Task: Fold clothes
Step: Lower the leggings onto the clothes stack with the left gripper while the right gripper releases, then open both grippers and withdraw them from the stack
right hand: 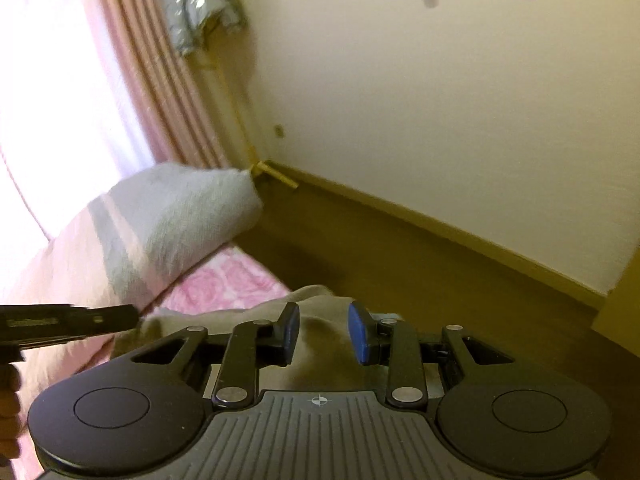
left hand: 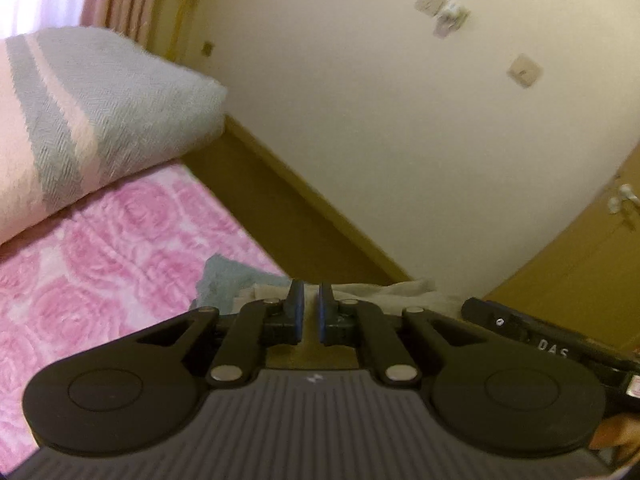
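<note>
A beige garment (right hand: 320, 320) lies bunched at the bed's edge, seen also in the left wrist view as the beige garment (left hand: 404, 290). My left gripper (left hand: 311, 304) has its jaws drawn to a narrow slit, with its tips at the garment's near edge. From the right wrist view the left gripper (right hand: 134, 317) shows side-on, touching the cloth's left corner. My right gripper (right hand: 323, 330) stands open just above the garment, with cloth showing between its blue pads (right hand: 358, 334). A pale blue cloth (left hand: 224, 278) lies beside the beige one.
The bed has a pink rose-patterned cover (left hand: 120, 264). A folded grey and pink blanket (left hand: 92, 120) sits on it to the left. Brown floor (right hand: 420, 264) and a cream wall lie beyond. Pink curtains (right hand: 160, 80) hang by the bright window.
</note>
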Demonstrator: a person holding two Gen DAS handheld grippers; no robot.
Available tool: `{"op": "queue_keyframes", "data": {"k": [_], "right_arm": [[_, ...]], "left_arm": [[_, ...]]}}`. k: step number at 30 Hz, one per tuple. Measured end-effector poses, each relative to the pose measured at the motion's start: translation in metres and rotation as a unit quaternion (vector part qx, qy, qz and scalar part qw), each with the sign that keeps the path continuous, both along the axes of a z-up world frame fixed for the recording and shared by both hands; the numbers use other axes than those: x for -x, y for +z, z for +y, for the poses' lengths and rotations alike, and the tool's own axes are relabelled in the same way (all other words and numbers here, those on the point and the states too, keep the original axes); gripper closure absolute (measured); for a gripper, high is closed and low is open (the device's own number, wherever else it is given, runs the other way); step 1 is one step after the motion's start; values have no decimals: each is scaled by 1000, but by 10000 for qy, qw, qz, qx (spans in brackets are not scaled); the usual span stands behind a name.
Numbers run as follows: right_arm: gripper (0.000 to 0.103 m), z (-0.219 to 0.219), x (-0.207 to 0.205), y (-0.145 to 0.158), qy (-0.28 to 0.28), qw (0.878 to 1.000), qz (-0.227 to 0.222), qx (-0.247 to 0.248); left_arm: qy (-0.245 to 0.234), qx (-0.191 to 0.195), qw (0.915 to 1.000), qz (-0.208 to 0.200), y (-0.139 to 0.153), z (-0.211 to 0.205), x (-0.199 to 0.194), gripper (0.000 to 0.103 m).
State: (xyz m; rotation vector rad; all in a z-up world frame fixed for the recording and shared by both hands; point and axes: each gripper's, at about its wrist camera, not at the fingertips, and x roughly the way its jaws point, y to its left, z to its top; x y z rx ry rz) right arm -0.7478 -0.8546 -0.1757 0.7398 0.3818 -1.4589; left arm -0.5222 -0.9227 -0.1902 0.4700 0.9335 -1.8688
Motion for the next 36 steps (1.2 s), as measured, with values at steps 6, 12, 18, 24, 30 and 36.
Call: {"op": "queue_keyframes", "data": {"k": [6,12,18,24,30,36], "right_arm": [[71,-20,5,-34,-109,9994,-80,-332],[71,9,25,-1,-385,9985,-332,-206],[71,91,2,29,239,9997,22,-38],[71,138,-37,-2,577,9959,549,-432],[71,154,-44,-1,341,9947,550,-802],[71,187,-60,20,161,9953,273,-910]], "left_arm": [[151,127,9994,301,-33,3,-17,100],[-98,269,9995,133,-10,43,-26,99],[-427,409,9981,-164,20,93,-31,100],[-251,-137,9987,-413,-7,116,-37,102],[-212,-325,9976,-575,8,136,-48,101],[-74,-593,9952,-771,49,182,-64,83]]}}
